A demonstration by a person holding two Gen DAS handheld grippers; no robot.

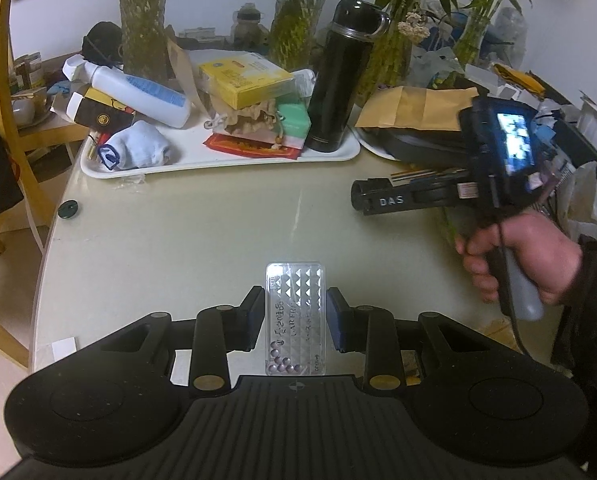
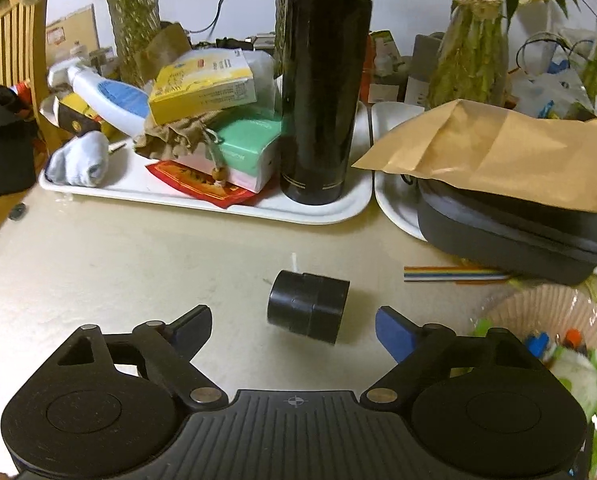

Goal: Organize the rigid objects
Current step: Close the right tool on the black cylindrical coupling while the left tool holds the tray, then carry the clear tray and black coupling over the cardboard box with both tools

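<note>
The left gripper (image 1: 296, 316) clamps a flat clear plastic bead case (image 1: 295, 318). The right gripper (image 2: 294, 326) stands released around a short black cylinder (image 2: 308, 306), rigid, likely to roll; best gripped across its curved sides.

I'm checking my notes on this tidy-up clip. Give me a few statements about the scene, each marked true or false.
1. The left hand-held gripper is shut on the clear plastic case. True.
2. The right hand-held gripper grips the black cylinder. False: its jaws stand open, the cylinder lies on the table ahead of them.
3. The black flask stands upright on the white tray. True.
4. The brown envelope lies under the grey zip case. False: it lies on top.
</note>
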